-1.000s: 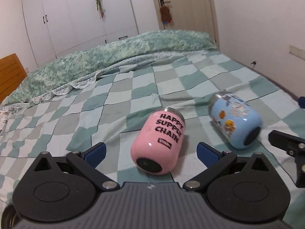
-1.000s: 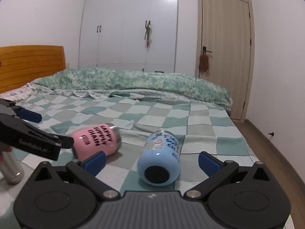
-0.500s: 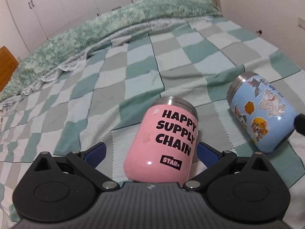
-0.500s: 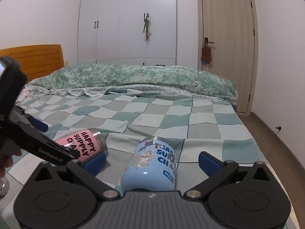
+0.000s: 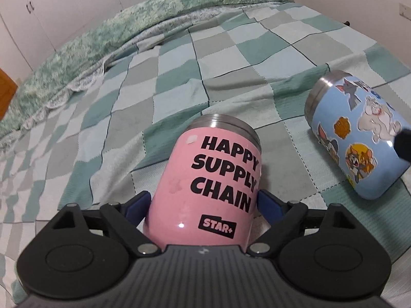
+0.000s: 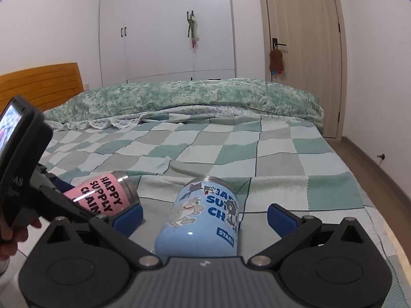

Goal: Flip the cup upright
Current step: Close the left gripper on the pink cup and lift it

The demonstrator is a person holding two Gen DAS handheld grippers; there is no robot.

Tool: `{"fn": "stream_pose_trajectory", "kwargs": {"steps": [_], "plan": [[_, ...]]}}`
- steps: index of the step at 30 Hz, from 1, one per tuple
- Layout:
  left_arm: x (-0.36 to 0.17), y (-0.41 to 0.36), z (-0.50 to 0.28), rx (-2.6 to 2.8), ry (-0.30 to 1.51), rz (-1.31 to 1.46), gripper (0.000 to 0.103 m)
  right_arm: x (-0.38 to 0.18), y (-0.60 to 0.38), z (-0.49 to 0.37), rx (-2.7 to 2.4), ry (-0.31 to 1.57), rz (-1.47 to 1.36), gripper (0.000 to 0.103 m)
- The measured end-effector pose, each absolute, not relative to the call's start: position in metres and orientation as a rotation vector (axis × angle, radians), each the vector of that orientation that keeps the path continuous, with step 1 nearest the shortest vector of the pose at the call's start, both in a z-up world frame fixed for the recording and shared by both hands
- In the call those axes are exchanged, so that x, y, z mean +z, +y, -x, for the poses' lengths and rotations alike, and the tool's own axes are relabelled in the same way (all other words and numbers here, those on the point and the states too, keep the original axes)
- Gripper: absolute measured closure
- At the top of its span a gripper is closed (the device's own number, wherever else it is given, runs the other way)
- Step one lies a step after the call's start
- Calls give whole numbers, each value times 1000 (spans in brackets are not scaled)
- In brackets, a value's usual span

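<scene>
A pink cup [image 5: 210,179] printed "HAPPY SUPPLY CHAIN" lies on its side on the checked blanket [image 5: 231,59], steel rim pointing away. My left gripper [image 5: 204,201] has closed on its base end, both blue pads touching its sides. A blue cartoon cup [image 6: 203,218] lies on its side too, also seen in the left wrist view [image 5: 359,133]. My right gripper [image 6: 204,215] is open around the blue cup's base end, with gaps between the pads and the cup. The pink cup [image 6: 102,192] and the left gripper body [image 6: 30,179] show at the right wrist view's left.
A rumpled green duvet [image 6: 185,97] lies across the far end of the bed. A wooden headboard [image 6: 38,84] is at the left, white wardrobes [image 6: 167,25] and a door [image 6: 300,38] behind. The bed's right edge drops to the floor [image 6: 372,159].
Both grippers moved forward over their cups. The left jaws narrowed from wide open onto the pink cup. The right jaws stayed wide around the blue cup.
</scene>
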State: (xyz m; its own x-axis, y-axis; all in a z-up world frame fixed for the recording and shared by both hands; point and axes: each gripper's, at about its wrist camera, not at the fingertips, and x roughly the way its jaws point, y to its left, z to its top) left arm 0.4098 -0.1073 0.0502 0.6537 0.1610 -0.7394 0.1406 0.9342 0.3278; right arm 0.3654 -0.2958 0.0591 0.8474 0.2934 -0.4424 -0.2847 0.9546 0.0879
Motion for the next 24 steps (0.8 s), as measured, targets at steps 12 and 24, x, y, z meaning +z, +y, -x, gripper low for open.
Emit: {"fn": "stream_pose_trajectory", "kwargs": {"steps": [12,24], "plan": [[48,-113,-395,16,812,-423,14,55,-290,-375,307,458,-18,0],[63,-115,-357,42,760,-412,16,61,-283,-362,322,425,-1,0]]}}
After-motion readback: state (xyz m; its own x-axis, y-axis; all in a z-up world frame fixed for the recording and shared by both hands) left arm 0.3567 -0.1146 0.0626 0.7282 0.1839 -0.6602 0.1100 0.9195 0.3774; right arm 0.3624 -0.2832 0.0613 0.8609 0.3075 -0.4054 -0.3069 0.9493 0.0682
